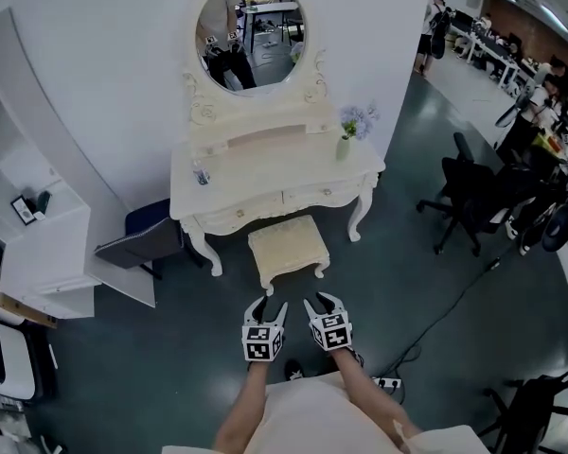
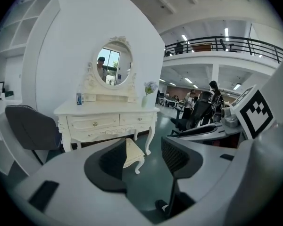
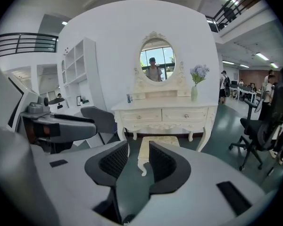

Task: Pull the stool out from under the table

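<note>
The table [image 1: 284,164] is straight ahead of you at 12 o'clock, against the white wall. You have one table, with one oval mirror [image 1: 251,34] standing on its back edge.

One dark chair [image 1: 144,239] is parked at the table's 9 o'clock corner, and it is not part of your job.

There is one stool [image 1: 286,246], cream and cushioned, centred between the table's front legs at its 6 o'clock side. Most of the seat shows in front of the drawer fronts. I cannot tell whether the far edge is tucked under the table or only level with it. By my reading the pull has not started. You still need to reach the stool, take hold of it and draw it back toward 6 o'clock until it is clear of the table.

You hold two grippers, both low and near you, well apart from the stool, which is at their 12 o'clock. The left hand-held gripper [image 1: 269,304] has its jaws wide apart with nothing between the pads, only floor and the distant stool. The right hand-held gripper [image 1: 319,301] has its jaws parted more narrowly, and it is also empty.

On the table there is one vase [image 1: 344,147] of pale flowers at the 2 o'clock corner and one small bottle [image 1: 201,173] at the 9 o'clock end.
</note>
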